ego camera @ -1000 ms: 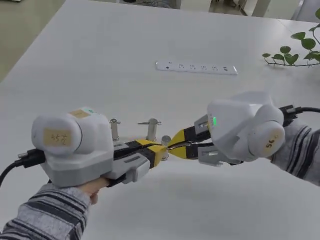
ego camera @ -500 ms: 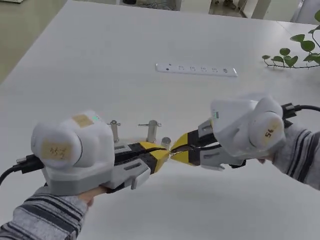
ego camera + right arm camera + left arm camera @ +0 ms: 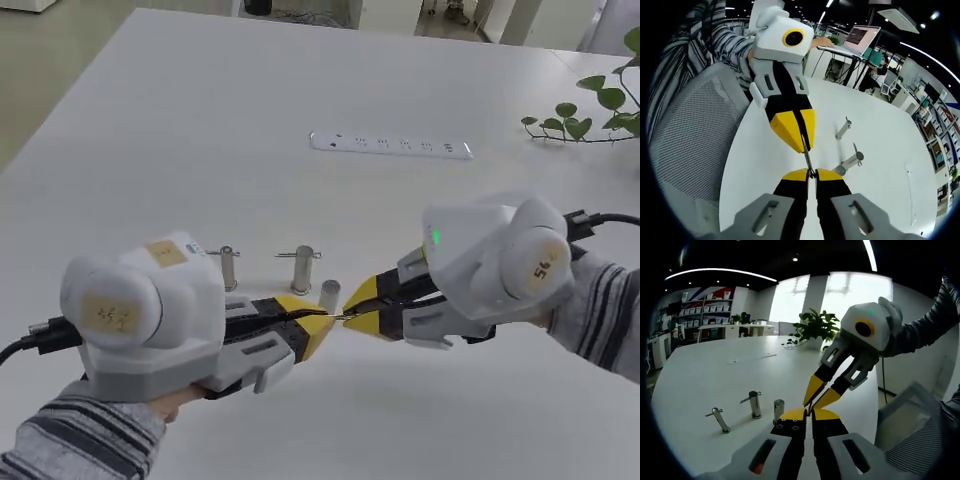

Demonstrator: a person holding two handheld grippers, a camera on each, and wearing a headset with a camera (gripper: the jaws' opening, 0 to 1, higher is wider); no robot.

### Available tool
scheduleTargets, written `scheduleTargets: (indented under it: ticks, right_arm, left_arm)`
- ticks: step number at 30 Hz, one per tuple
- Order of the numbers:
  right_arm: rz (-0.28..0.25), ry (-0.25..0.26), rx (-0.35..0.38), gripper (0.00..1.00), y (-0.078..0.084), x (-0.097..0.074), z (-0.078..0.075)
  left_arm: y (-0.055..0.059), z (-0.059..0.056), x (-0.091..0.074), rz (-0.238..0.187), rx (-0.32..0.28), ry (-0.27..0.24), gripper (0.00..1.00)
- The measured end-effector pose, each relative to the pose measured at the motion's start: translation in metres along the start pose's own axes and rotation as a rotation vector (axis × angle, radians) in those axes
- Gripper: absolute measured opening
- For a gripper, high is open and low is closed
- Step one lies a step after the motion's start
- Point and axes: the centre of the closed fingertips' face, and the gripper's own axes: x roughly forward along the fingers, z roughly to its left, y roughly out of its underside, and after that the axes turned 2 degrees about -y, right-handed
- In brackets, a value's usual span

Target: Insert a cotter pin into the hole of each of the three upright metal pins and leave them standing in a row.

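Three upright metal pins stand in a row on the white table (image 3: 200, 120). The left pin (image 3: 228, 266) and the middle pin (image 3: 302, 268) each carry a cotter pin through the top; the right pin (image 3: 329, 295) has a bare top. Just in front of it my left gripper (image 3: 322, 325) and right gripper (image 3: 352, 310) meet tip to tip, both shut on a thin cotter pin (image 3: 806, 152) that spans between them. The same row appears as left pin (image 3: 720, 420), middle pin (image 3: 755, 404) and right pin (image 3: 778, 410), with the right gripper (image 3: 813, 401) above my left gripper (image 3: 810, 414).
A white power strip (image 3: 390, 145) lies further back on the table. A leafy vine (image 3: 590, 110) trails onto the far right edge. An office chair (image 3: 695, 140) stands beside the table's near edge.
Both grippers have dropped slightly toward me, so their tips now sit just in front of the bare pin rather than over it. The cotter pin stays held between them.
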Motion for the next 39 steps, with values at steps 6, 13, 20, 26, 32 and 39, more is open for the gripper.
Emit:
scheduleTargets:
  ticks: [6,13,20,26,32,39]
  right_arm:
    - [0.001,0.011,-0.057,0.0,-0.003,-0.002,-0.002]
    - [0.036,0.025,-0.082,0.0,0.004,-0.001,-0.007]
    - [0.09,0.066,-0.049,0.0,0.021,0.0,-0.018]
    - [0.152,0.091,-0.008,0.0,0.041,0.001,-0.027]
    - [0.204,0.106,0.012,0.0,0.057,0.005,-0.033]
    - [0.238,0.111,0.035,0.0,0.068,0.009,-0.037]
  left_arm:
    - [0.006,0.008,0.001,0.019,0.001,-0.036,0.01]
    - [0.004,0.014,0.008,0.009,0.021,-0.062,0.11]
    - [0.006,0.024,0.015,0.015,0.09,-0.125,0.2]
    - [0.012,0.031,0.022,0.029,0.095,-0.17,0.23]
    - [0.017,0.04,0.03,0.042,0.107,-0.222,0.26]
    - [0.028,0.046,0.043,0.079,0.101,-0.243,0.24]
